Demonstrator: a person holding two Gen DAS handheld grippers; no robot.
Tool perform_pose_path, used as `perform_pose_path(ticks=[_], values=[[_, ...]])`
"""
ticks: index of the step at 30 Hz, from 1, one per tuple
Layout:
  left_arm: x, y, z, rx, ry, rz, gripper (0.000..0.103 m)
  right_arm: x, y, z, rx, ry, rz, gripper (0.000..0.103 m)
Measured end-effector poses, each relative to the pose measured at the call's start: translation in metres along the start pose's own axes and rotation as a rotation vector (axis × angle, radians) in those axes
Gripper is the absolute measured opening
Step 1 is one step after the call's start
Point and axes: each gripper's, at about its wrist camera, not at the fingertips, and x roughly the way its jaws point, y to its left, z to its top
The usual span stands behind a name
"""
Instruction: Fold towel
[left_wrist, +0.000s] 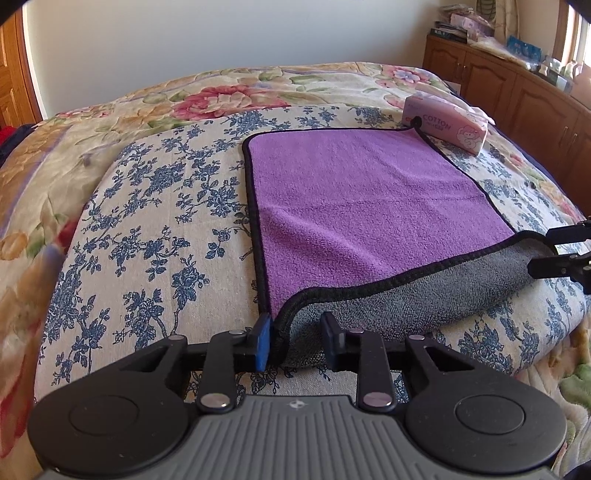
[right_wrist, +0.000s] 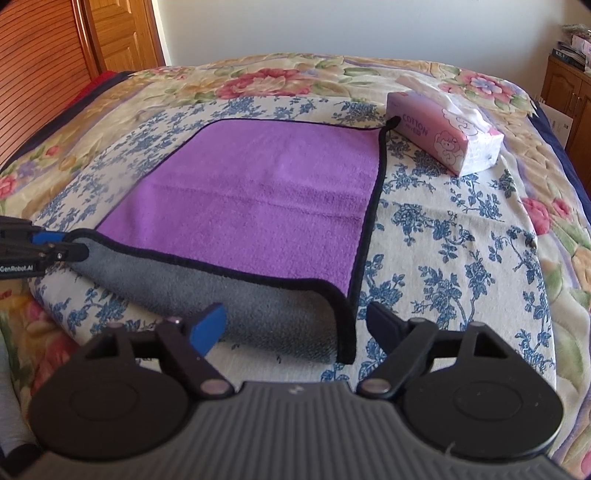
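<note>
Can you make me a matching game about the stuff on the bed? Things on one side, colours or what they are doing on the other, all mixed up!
Things:
1. towel top side
2. towel underside
3. tissue pack
4. right gripper

Colours or states:
A. pink, lying beyond the towel's far corner
B. purple
C. open, fingers spread around the turned-up near corner
D. grey

Pairs: 1-B, 2-D, 3-A, 4-C
</note>
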Motion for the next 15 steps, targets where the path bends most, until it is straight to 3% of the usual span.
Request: perform_pose_path(ticks=[5,11,15], values=[[-0.0017,-0.0012,0.0004,0.002,-0.011,0.000,0.019,-0.0009,-0.0007,-0.0002,0.006,0.004,0.016,0.071],[-0.0047,-0.0010,0.0009,-0.004,-0.024,-0.007,0.014,-0.0018,-0.0017,0.0000,0.013,0.003,0.020,0.059],[-0.0062,-0.0025,0.0015,-0.003,-0.030,-0.009,0.013,-0.0026,-0.0031,0.0008,0.013,0.002,0.027,0.042]])
